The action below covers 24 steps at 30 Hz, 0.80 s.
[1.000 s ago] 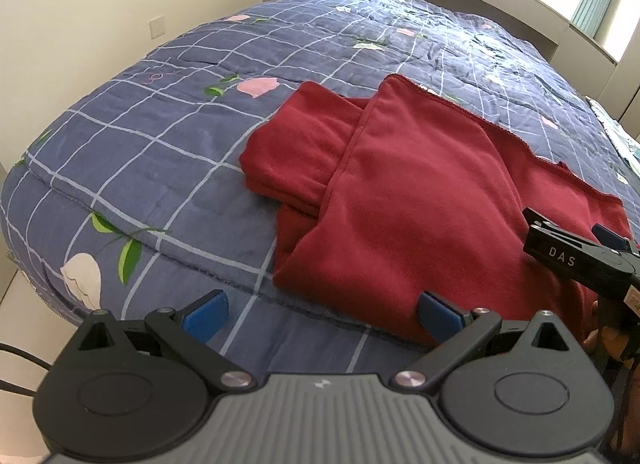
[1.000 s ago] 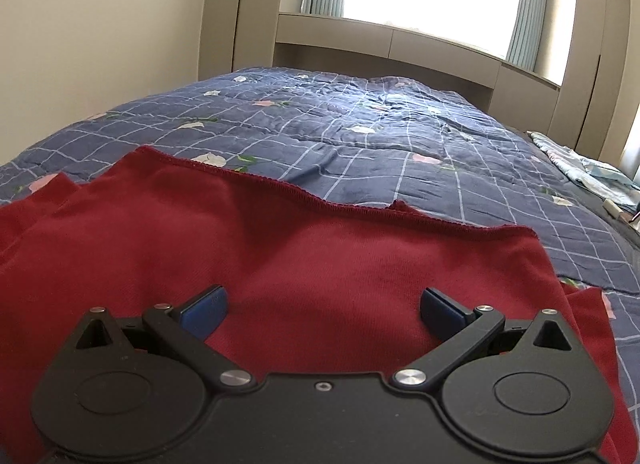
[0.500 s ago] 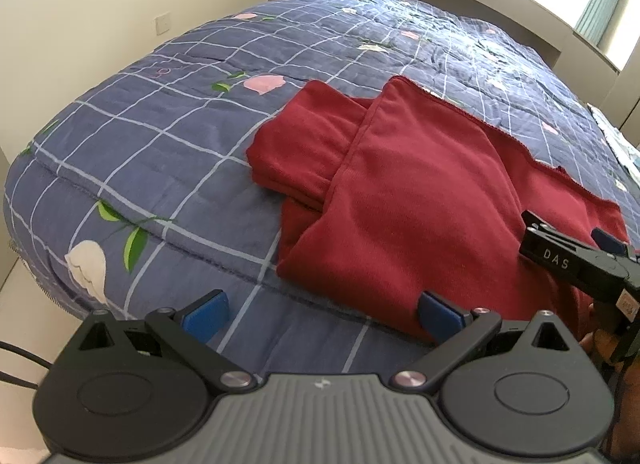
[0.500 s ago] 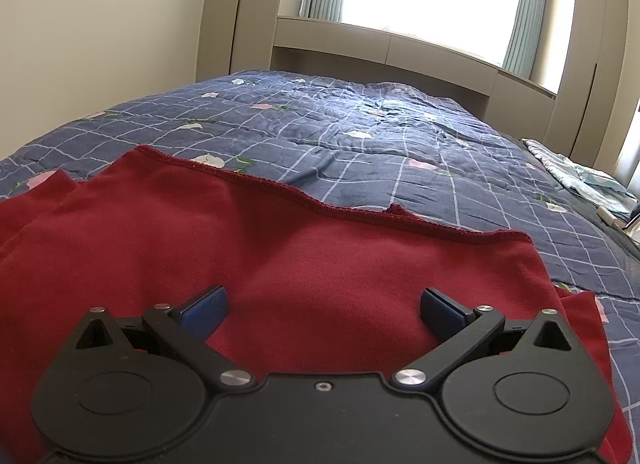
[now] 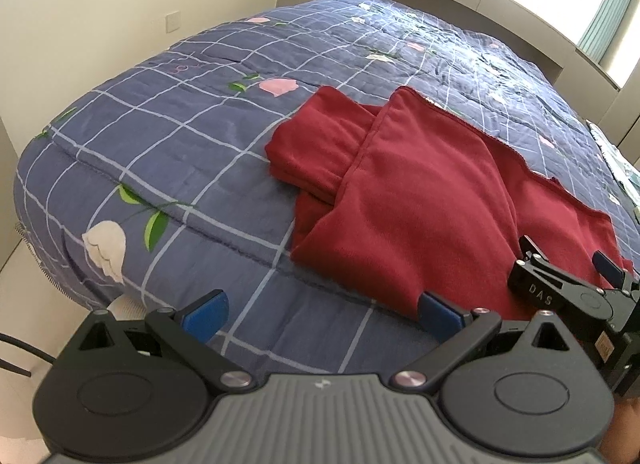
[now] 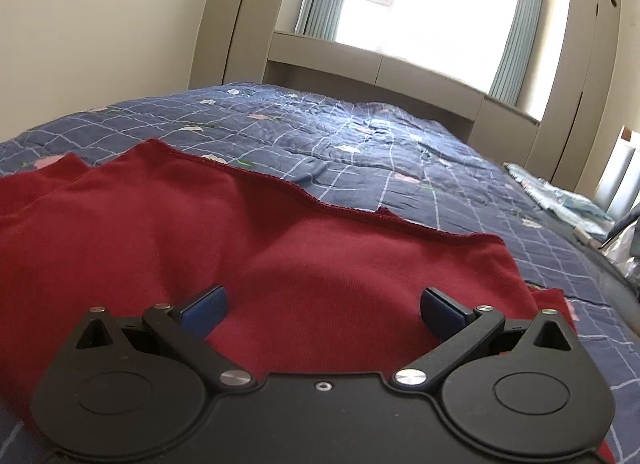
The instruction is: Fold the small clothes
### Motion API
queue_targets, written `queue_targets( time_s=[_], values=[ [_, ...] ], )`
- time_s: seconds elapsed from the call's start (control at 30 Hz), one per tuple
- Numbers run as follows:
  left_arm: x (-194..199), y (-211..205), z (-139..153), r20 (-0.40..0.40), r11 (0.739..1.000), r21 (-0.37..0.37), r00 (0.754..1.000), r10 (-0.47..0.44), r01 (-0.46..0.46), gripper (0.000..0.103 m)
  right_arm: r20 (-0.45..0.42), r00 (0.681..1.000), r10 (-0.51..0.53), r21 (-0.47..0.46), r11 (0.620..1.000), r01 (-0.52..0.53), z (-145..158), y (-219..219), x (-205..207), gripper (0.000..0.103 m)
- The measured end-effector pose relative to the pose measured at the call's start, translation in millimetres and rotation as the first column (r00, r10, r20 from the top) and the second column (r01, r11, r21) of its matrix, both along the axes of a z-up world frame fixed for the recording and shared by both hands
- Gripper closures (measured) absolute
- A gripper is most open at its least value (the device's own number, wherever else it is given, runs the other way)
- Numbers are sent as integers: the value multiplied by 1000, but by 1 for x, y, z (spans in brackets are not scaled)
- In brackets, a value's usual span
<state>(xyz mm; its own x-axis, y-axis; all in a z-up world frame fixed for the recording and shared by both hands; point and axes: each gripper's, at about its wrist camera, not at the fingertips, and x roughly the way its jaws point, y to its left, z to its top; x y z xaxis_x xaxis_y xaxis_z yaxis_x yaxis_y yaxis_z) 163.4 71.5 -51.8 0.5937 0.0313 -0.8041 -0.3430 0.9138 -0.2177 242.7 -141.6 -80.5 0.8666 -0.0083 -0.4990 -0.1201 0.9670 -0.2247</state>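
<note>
A dark red garment [image 5: 420, 203] lies partly folded on the blue checked quilt [image 5: 168, 151], one layer lapped over a narrower folded part at its left. My left gripper [image 5: 322, 314] hangs open over the quilt's near edge, its right pad close to the garment's near hem. The right gripper [image 5: 568, 276] shows at the right edge of the left wrist view, low over the garment. In the right wrist view the right gripper [image 6: 322, 310] is open just above the red garment [image 6: 280, 248], with nothing between its fingers.
The bed's near edge drops to a pale floor [image 5: 16, 276] at lower left. A wall with a socket [image 5: 173, 20] runs along the left. A headboard shelf [image 6: 380, 67] and window stand beyond. Light patterned fabric [image 6: 560, 199] lies at the bed's far right.
Both grippers have pulled back and risen a little from the garment. The garment lies as before. Both stay open.
</note>
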Motion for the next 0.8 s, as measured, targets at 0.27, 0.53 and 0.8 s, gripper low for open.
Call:
queue_targets(
  time_s=[0.27,0.53,0.8],
  values=[
    [-7,1,-7,2,1000,-16,1000,-8,8,0,5,1000,-10,25,1000,9,0,-4,-15,1],
    [-6,12,-11,56,999,-44,998,30,-27,0,22,1000,6,158,987,-9,-5,-20,-40,1],
    [-4,33,-25,188,987,-163,981,38,-7,0,37,999,9,156,988,-15,-6,-19,-41,1]
  ],
)
